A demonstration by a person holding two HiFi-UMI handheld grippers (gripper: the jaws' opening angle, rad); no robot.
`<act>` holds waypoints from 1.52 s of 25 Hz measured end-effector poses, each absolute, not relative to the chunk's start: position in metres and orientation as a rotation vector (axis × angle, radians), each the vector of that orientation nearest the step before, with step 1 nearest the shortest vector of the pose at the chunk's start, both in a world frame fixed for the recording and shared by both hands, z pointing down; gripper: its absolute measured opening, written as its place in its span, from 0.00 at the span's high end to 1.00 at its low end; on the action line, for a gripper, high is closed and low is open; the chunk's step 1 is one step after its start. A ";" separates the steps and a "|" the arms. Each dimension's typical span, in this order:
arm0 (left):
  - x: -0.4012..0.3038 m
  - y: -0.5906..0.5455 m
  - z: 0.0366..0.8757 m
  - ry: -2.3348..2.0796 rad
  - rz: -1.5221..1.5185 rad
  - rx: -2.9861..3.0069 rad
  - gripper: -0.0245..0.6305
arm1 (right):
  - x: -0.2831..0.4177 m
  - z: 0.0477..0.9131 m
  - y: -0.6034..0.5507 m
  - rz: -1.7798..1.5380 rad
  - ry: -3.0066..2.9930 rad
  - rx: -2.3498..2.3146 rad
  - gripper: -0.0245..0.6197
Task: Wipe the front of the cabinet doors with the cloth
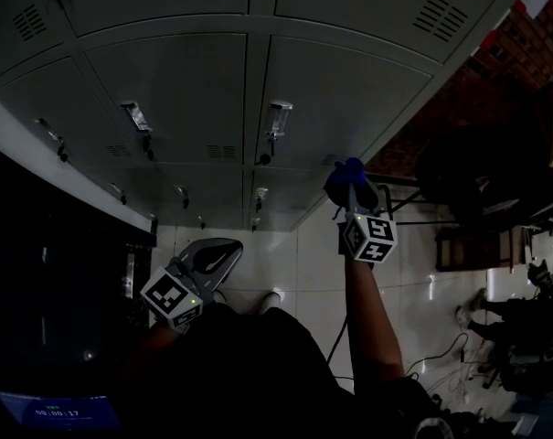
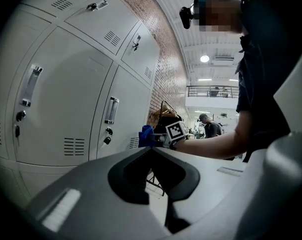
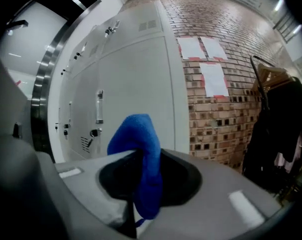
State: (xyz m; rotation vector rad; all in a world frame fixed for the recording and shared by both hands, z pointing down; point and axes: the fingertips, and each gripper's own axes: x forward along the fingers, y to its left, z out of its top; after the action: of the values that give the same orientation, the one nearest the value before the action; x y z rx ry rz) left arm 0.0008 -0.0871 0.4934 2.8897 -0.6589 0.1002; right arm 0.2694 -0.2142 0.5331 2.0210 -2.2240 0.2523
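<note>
While my right gripper [image 1: 349, 183] clamps the blue cloth [image 1: 346, 172] in its fingers near the cabinet doors [image 1: 340, 99] at 2 o'clock, my left gripper [image 1: 212, 256], at 8 o'clock, has its fingers closed on nothing; I judge most of the wiping is not yet done.

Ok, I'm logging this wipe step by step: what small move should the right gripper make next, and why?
Probably press the blue cloth onto the cabinet door and start a stroke: the right gripper is shut on the cloth, close to the door, though contact isn't clear. The left gripper is shut, empty.
</note>
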 end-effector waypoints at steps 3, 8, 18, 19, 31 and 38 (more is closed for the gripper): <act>-0.002 -0.086 0.490 -0.654 0.090 2.899 0.96 | 0.220 0.517 -0.190 0.160 -2.326 1.879 0.86; -0.010 -0.095 0.482 -0.690 0.076 2.910 0.96 | 0.142 0.494 -0.145 0.111 -2.544 1.618 0.86; -0.010 -0.102 0.473 -0.673 0.063 2.941 0.96 | 0.078 0.464 -0.100 0.189 -2.697 1.426 0.86; -0.009 -0.102 0.472 -0.665 0.064 2.948 0.96 | 0.074 0.460 -0.099 0.189 -2.706 1.412 0.86; -0.016 -0.104 0.458 -0.662 0.035 2.968 0.96 | 0.049 0.441 -0.098 0.186 -2.753 1.337 0.86; -0.021 -0.104 0.458 -0.675 0.047 2.955 0.96 | 0.045 0.442 -0.098 0.209 -2.764 1.318 0.86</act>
State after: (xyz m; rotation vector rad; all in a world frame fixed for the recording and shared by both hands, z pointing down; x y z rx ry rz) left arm -0.0210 -0.1037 0.4575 2.9546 -0.6747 0.0465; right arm 0.0451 -0.0976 0.4415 1.3179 -2.7637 0.2090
